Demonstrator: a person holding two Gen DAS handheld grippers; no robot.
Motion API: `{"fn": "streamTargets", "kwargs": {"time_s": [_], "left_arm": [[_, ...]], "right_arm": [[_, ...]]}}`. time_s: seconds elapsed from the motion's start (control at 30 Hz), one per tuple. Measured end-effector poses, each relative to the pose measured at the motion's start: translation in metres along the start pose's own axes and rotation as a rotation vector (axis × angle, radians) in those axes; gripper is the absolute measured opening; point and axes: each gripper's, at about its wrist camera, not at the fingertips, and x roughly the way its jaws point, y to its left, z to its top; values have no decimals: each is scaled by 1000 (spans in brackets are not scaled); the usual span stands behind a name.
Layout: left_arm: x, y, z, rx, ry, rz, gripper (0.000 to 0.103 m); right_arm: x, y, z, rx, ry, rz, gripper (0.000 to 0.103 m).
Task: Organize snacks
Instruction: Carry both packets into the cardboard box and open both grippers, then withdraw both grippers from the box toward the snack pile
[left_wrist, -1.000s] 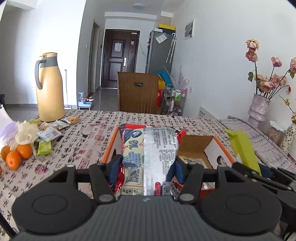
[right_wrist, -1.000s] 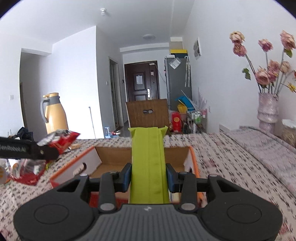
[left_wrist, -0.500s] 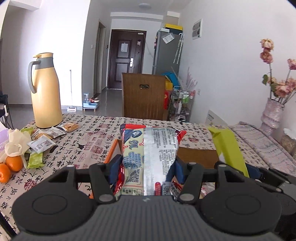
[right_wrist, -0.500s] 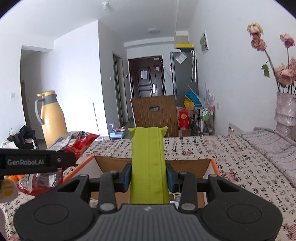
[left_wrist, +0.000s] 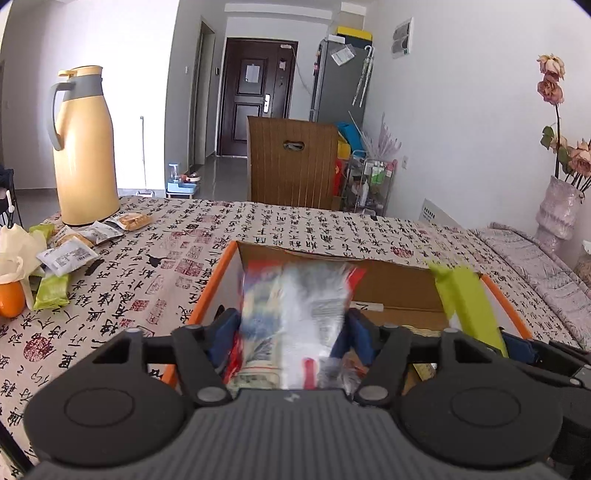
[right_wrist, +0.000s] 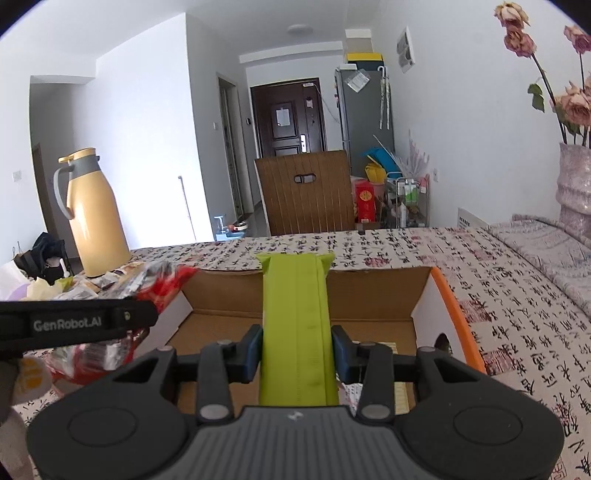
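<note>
An open cardboard box with an orange rim (left_wrist: 218, 280) sits on the patterned tablecloth. My left gripper (left_wrist: 290, 325) hangs over the box's left part and its jaws are opening. The red and silver snack bag (left_wrist: 295, 302) between them is blurred and looks loose from the blue pads. My right gripper (right_wrist: 295, 350) is over the box (right_wrist: 443, 291) too, its pads still pressing on a long green packet (right_wrist: 295, 314) as the jaws begin opening. The green packet (left_wrist: 465, 302) also shows at the right in the left wrist view. The left gripper's body (right_wrist: 92, 325) crosses the right wrist view at the left.
A yellow thermos jug (left_wrist: 83, 147) stands at the far left of the table, with several loose snack packets (left_wrist: 74, 254) and an orange (left_wrist: 9, 304) near it. A vase of dried flowers (left_wrist: 557, 210) stands at the right. A wooden chair (left_wrist: 291, 162) is behind the table.
Both grippers have moved forward and down over the box. The left jaws have widened and the snack bag has gone blurred between them. The green packet stays gripped.
</note>
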Motion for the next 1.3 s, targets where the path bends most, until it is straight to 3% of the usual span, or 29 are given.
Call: {"fn": "streamTargets", "kwargs": {"time_s": [0.03, 0.13, 0.17, 0.2, 0.67, 1.0, 1.3], "left_arm": [[-1, 0, 0, -1, -9, 4, 80], [-9, 2, 0, -12, -53, 24, 103], [-12, 2, 1, -20, -71, 28, 103], [-15, 3, 2, -25, -78, 27, 103], [-26, 4, 8, -40, -87, 4, 103], [-55, 1, 18, -41, -101, -20, 103], [-96, 0, 3, -14, -110, -43, 103]], "right_arm": [[0, -1, -1, 7, -2, -7, 42], [-2, -6, -2, 23, -4, -12, 74], [-3, -8, -2, 31, -10, -19, 93], [-4, -9, -2, 38, -14, -25, 103], [-19, -12, 1, 51, -47, -24, 103], [-62, -9, 10, -3, -105, -45, 103], [-102, -7, -5, -18, -113, -61, 103]]}}
